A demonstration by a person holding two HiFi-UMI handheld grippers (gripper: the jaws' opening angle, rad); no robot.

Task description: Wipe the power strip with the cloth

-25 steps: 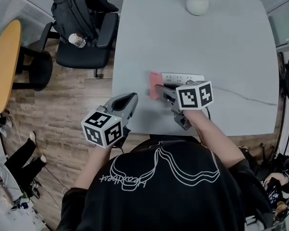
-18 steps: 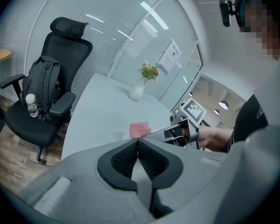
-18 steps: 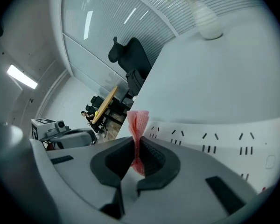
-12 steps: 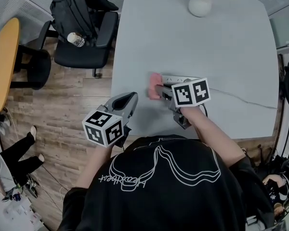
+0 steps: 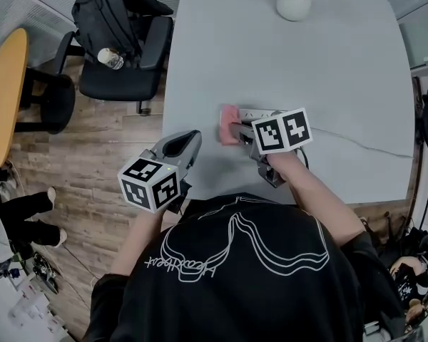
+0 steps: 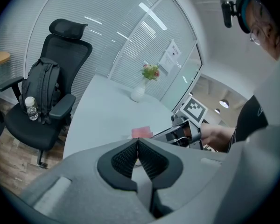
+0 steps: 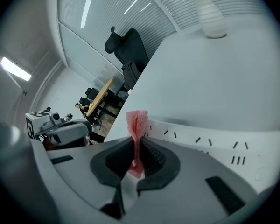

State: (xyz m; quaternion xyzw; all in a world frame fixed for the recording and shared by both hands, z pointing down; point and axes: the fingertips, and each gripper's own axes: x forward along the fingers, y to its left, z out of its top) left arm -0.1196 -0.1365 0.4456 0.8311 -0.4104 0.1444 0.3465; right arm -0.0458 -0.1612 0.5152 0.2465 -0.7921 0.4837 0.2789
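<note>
Nudged slightly left since a second ago, with the right gripper (image 5: 237, 130) clamped on the cloth (image 5: 229, 125) at the left end of the power strip (image 5: 268, 112). Looks mid-wipe. Got the left gripper (image 5: 191, 137) closed on nothing, by the table (image 5: 271, 55) corner. Probably needs a drag back along the strip next.

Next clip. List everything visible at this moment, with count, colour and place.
table: 1, pale grey, centre
power strip: 1, white, on the table's near side
cloth: 1, pink, at the power strip's left end, in the right gripper
vase: 1, white, with flowers, table's far end
office chair: 1, black, left of the table
backpack: 1, black, on the office chair
bottle: 1, clear, at the backpack's side
round table: 1, orange, far left
left gripper: 1, grey, shut and empty, by the table's near left corner
right gripper: 1, grey, shut on the cloth, over the power strip
</note>
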